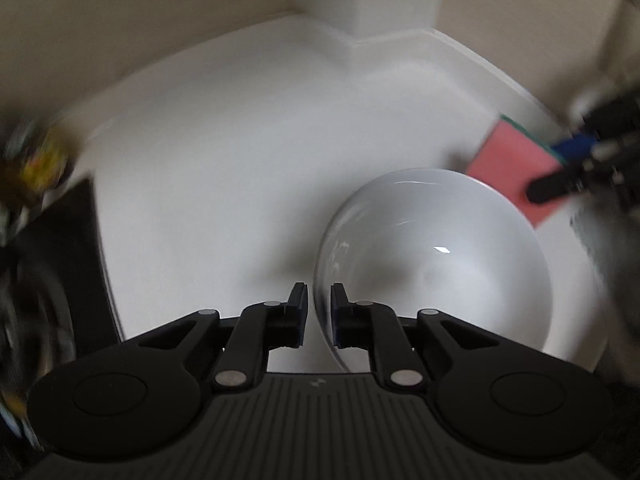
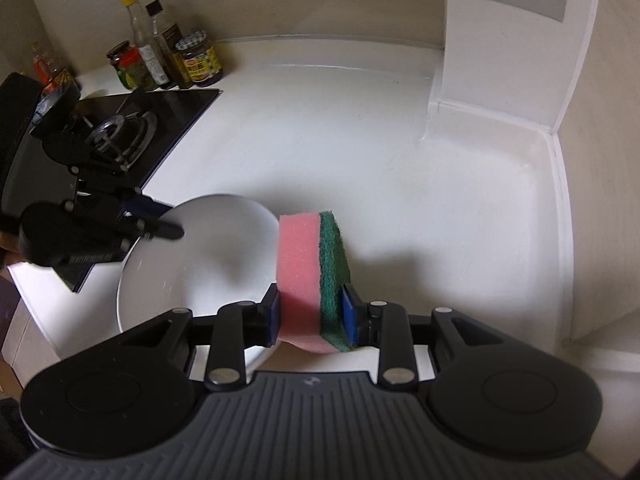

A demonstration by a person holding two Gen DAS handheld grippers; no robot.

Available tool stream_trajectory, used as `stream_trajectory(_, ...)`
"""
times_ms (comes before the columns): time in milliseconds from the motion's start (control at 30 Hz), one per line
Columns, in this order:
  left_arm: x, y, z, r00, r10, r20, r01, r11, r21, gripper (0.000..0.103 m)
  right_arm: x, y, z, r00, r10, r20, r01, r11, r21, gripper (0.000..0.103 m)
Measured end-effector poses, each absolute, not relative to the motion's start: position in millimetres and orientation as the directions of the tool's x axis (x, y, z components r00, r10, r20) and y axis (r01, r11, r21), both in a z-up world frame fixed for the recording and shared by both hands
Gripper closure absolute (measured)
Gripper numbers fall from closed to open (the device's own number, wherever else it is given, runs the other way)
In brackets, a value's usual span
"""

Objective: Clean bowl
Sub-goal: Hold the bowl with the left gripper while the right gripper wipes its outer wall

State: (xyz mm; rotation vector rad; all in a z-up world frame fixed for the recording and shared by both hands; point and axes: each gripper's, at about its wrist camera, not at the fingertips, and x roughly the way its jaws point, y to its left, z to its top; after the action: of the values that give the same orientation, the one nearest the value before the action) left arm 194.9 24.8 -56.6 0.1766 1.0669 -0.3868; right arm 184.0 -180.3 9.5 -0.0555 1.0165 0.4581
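Bowl gripped at left rim; sponge poised at its right edge.

Left gripper [image 1: 319,307] is nipped onto the near-left rim of the white bowl [image 1: 436,264] on the counter [image 2: 320,140]. Right gripper [image 2: 308,312], clamped on the upright pink-and-green sponge [image 2: 308,264], is nearer the bowl's interior, which lies to its left.

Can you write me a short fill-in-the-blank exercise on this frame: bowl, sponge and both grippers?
1. The right gripper is shut on a pink and ____ sponge.
2. The left gripper has the ____ of the white bowl between its fingers.
3. The jars and bottles stand beside the ____.
4. The bowl looks ____ inside.

Missing words: green; rim; stove; empty
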Motion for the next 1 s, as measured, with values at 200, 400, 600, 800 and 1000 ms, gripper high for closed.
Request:
stream_trajectory(200, 184.5, 12.7, -66.6, 0.415, -0.166, -0.894, 0.473, 0.879, 0.056, 0.087, 169.2, -177.9, 10.4, 0.442, 0.333, -0.833, -0.4, 0.904, 0.15, 0.076)
stream_trajectory(400, 196.8, 5.7, -68.2, 0.392, -0.213, -0.895, 0.719, 0.678, 0.154, 0.085, 190.3, -175.9, 11.5, 0.423, 0.339, -0.84, -0.422, 0.894, 0.148, 0.076)
stream_trajectory(600, 209.2, 30.9, -60.9, 0.406, -0.223, -0.886, 0.485, 0.875, 0.002, 0.086, 200.7, -172.5, 11.2, 0.43, 0.343, -0.835, -0.413, 0.897, 0.157, 0.076)
stream_trajectory(800, 198.9, 55.5, -67.1, 0.363, -0.267, -0.893, 0.271, 0.947, -0.173, 0.089, 180.3, -185.5, 8.9, 0.434, 0.37, -0.822, -0.351, 0.909, 0.224, 0.076)
stream_trajectory(1000, 205.5, 23.5, -65.3, 0.344, -0.201, -0.917, 0.533, 0.846, 0.014, 0.093, 180.4, -183.6, 9.5, 0.391, 0.377, -0.839, -0.396, 0.892, 0.216, 0.076)
